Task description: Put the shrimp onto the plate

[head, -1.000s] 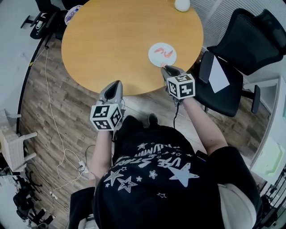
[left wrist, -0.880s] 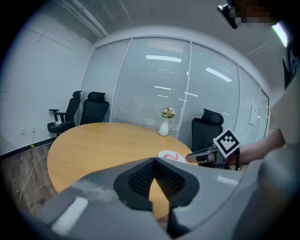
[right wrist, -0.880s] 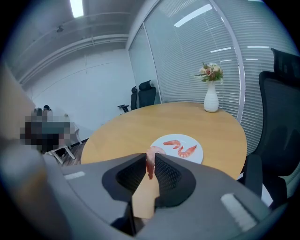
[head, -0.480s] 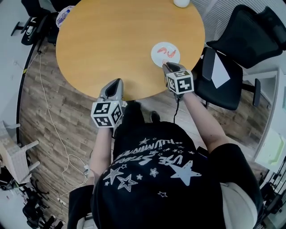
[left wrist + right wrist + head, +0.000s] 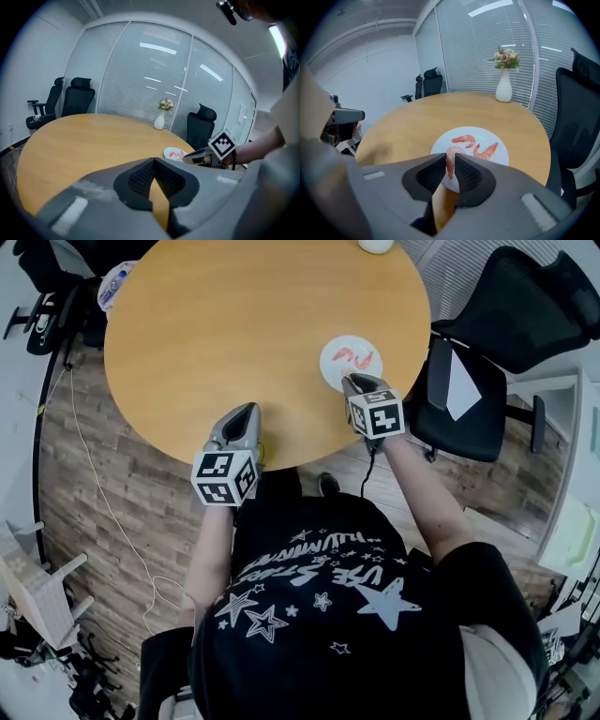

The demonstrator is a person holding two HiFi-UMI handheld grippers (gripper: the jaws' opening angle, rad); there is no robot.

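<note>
The right gripper holds one shrimp clamped in its jaws over the near rim of the plate, by the tabletop's near-right edge, apparently positioned for release, while the left gripper, jaws together and empty, waits at the near edge.

Our left gripper hangs over the table's near edge, jaws meeting at the tips with nothing between them; bare wood shows in the gap below. At the table's right edge we see a white plate with pink shrimp on it, and the right gripper just beside it. A vase of flowers stands at the table's far edge. Black chairs stand beyond the table's left side.
</note>
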